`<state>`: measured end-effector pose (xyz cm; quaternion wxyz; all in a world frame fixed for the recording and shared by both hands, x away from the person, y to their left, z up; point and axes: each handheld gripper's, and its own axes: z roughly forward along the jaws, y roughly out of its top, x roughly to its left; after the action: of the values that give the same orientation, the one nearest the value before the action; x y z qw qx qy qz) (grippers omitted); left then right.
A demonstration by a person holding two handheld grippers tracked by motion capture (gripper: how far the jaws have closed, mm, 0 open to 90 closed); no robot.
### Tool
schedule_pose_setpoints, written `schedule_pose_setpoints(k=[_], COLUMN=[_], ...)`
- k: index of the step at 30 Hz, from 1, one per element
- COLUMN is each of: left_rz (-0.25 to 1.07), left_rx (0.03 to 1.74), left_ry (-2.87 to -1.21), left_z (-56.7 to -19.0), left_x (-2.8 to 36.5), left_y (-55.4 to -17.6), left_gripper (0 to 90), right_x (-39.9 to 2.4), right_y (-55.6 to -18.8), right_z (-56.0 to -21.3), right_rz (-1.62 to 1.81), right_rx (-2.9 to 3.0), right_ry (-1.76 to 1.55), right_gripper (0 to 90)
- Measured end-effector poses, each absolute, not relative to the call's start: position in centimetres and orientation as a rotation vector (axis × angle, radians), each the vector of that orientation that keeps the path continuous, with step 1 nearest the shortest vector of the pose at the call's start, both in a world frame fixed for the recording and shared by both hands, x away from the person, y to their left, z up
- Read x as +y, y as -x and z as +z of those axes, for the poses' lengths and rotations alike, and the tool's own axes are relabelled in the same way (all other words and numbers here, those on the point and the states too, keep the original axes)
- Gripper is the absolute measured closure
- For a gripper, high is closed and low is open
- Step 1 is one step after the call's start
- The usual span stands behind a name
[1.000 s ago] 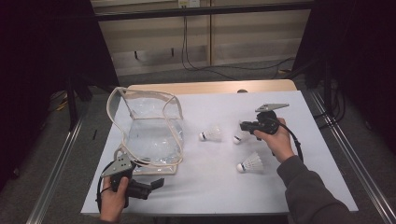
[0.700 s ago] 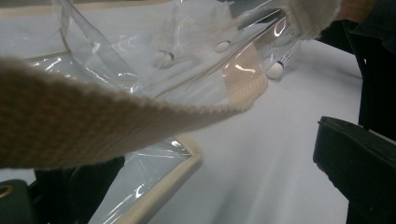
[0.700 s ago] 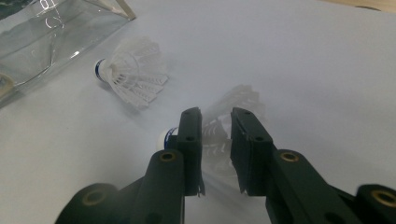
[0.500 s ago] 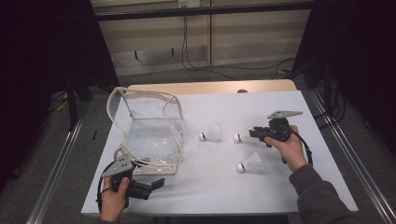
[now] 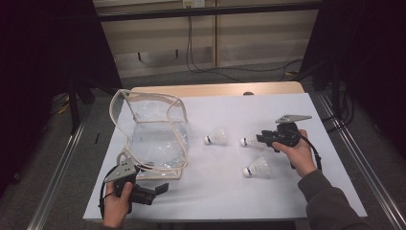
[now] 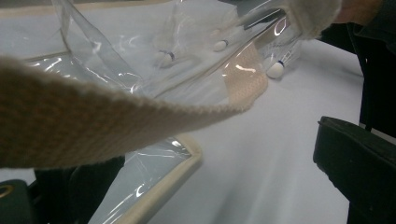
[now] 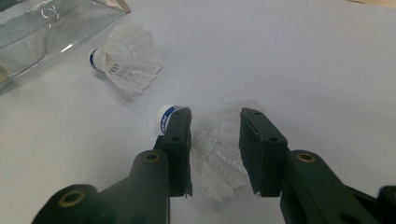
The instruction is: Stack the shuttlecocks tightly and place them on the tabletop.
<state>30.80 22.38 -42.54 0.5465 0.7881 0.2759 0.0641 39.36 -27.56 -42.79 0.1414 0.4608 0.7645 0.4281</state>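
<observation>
Three white shuttlecocks (image 5: pixel 218 136) (image 5: pixel 250 140) (image 5: pixel 257 167) (all lying on their sides), one clear bag (image 5: pixel 153 136), two claws (image 5: pixel 160 189) (image 5: pixel 261 138)

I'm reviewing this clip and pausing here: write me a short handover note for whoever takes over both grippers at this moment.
Right gripper: jaws have just been opening and now straddle the middle shuttlecock lying on the white table; the pads look not yet pressed on it.
Left gripper: at the near-left table edge, by the clear bag's fabric strap, which crosses its view; whether the jaws hold the strap cannot be told.
Other things: one shuttlecock nearer the bag, another closer to the person.
Done: no shuttlecock looks to be in the bag.
Left: probably close on the middle one and carry it to the bag, then the other two.
</observation>
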Motion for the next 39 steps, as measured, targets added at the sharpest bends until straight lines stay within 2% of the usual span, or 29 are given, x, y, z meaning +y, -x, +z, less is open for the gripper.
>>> schedule_pose_setpoints(k=[6,26,34,39], left_rz=[0.152,0.159,0.158,0.156], left_rx=[0.654,0.659,0.655,0.652], left_ry=[-1.868,-1.868,-1.872,-1.87], left_z=[-42.5,-42.5,-42.5,-42.5], left_x=[22.4,22.3,22.4,22.3], left_y=[-30.8,-30.7,-30.8,-30.8], left_gripper=[2.0,1.9,2.0,2.0], right_x=[-27.7,-27.6,-27.7,-27.6], right_y=[-39.3,-38.5,-38.2,-38.1], right_z=[-42.7,-42.7,-43.1,-43.3], right_rz=[1.23,1.224,1.222,1.219], right_rx=[2.2,2.199,2.193,2.209], right_ry=[-1.336,-1.354,-1.366,-1.363], right_gripper=[60.9,33.1,32.2,40.3])
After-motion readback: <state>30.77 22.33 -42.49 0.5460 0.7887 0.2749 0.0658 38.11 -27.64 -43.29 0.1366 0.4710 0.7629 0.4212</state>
